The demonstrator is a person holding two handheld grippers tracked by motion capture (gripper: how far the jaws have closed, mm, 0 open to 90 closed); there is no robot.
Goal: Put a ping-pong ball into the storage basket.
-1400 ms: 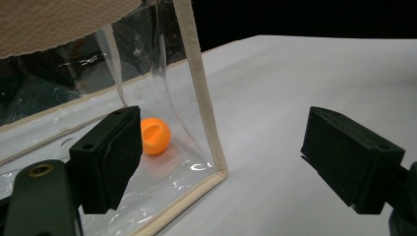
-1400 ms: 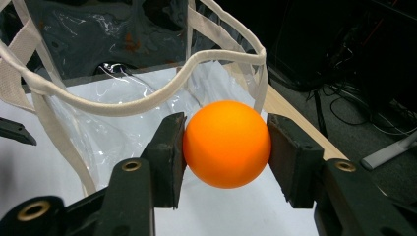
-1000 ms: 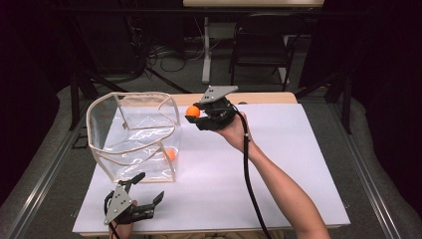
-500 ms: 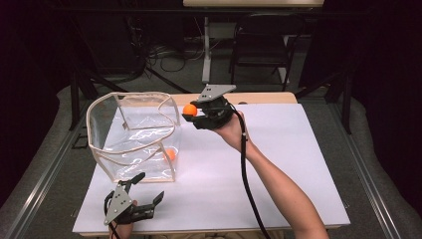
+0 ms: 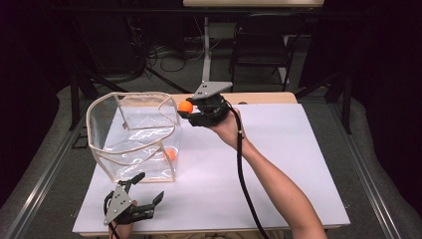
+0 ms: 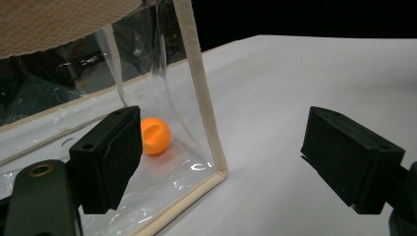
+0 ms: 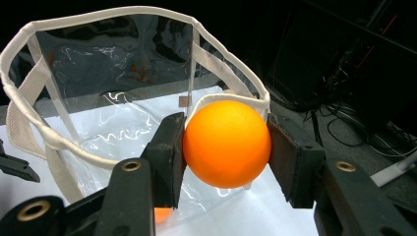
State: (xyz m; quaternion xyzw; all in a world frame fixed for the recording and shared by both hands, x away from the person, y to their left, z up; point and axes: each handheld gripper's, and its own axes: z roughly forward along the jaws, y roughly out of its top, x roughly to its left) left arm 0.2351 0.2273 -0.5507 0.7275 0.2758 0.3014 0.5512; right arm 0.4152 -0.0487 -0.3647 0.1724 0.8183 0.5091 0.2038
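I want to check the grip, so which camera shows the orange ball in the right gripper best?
The right gripper view: the orange ball sits large and sharp between the right gripper's two pads, just short of the clear bag's rim. The high view shows it small. The left gripper view shows a different ball inside the bag.

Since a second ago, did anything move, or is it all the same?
Almost the same. The right gripper still clamps the orange ball beside the rim of the clear bag, shifted at most slightly toward it. The left gripper stays open near the table's front edge, and the second orange ball still lies inside the bag.
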